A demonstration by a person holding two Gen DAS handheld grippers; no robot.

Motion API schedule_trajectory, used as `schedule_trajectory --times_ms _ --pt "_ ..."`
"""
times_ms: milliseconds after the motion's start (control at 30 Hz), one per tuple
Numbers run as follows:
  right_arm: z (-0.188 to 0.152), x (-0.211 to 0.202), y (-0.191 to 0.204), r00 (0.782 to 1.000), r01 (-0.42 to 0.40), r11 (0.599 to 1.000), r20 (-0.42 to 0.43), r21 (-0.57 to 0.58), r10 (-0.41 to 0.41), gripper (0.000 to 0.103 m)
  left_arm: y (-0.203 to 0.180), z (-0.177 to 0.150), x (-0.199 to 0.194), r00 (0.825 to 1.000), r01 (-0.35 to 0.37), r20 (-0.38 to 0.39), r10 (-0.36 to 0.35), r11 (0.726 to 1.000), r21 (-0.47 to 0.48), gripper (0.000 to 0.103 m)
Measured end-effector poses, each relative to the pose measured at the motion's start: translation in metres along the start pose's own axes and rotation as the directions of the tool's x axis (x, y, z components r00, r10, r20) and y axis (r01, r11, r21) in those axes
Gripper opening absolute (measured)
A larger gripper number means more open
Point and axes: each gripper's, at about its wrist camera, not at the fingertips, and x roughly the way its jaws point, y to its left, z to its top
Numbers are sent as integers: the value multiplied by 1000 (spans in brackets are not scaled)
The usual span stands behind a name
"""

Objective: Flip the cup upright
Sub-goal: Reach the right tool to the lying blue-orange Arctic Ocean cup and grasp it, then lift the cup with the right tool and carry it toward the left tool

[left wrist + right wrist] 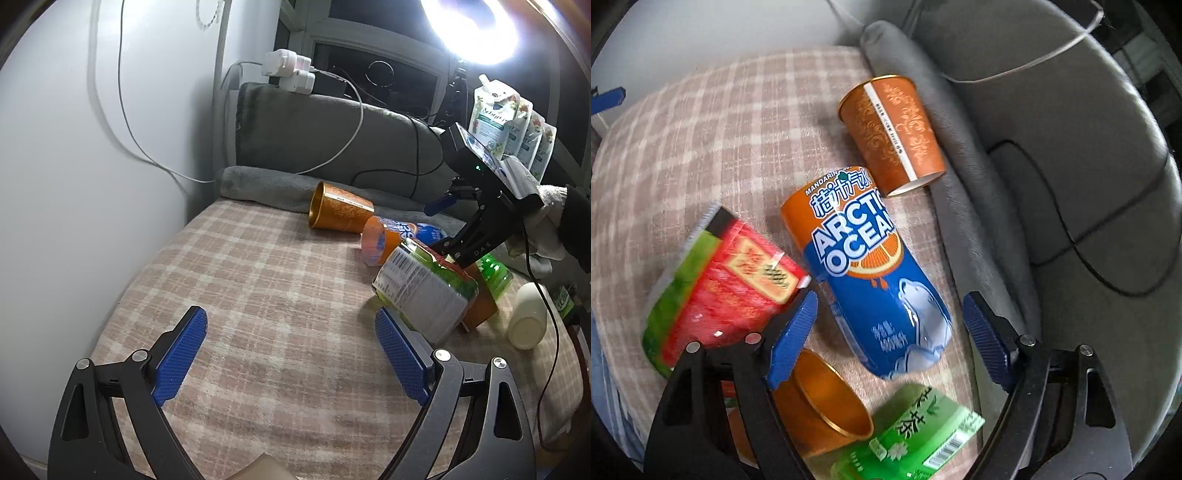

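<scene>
An orange patterned cup (338, 212) lies on its side at the far end of the checked cloth, mouth facing left; it also shows in the right wrist view (892, 134). A second orange cup (822, 406) stands upright just below my right gripper's left finger. My right gripper (890, 332) is open, hovering above a blue and orange Arctic Ocean bottle (871, 280) that lies on its side. In the left wrist view the right gripper's body (476, 236) hangs over the pile. My left gripper (290, 347) is open and empty above bare cloth.
A red and green snack pack (716, 295) and a green tea bottle (912, 439) lie beside the upright cup. A white bottle (528, 314) lies at the right. A grey cushion (332, 147) and cables border the far side. The wall (92, 184) is on the left.
</scene>
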Motion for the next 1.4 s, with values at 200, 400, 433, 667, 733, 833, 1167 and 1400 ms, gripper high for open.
schedule_trajectory --times_ms 200,400,433,667,733,833,1167,1400 --pt "10 18 -6 1000 -29 1000 -4 -1 29 81 1 -1 4 1000 -5 -9 5 1000 0 92" --pt "11 26 -11 999 -45 999 9 11 45 81 1 1 5 1000 -10 -7 10 1000 -3 92" --pt "11 27 -11 999 -40 999 7 1 40 81 1 1 5 1000 -10 -7 10 1000 -3 92" --pt "10 43 -14 999 37 995 -25 -93 -40 80 -3 0 3 1000 -11 -4 11 1000 7 92" --pt "13 47 -17 999 39 995 -16 -96 -40 80 -3 1 3 1000 -13 -4 13 1000 8 92" --pt "19 54 -10 997 70 990 -6 -124 -72 80 -3 0 4 1000 -19 -5 19 1000 7 92" --pt "4 43 11 996 80 991 34 -104 -76 76 -4 1 5 1000 -24 -3 24 1000 7 92" --pt "-6 10 15 990 112 991 93 -76 -105 76 -7 1 1 1000 -20 4 20 1000 10 92"
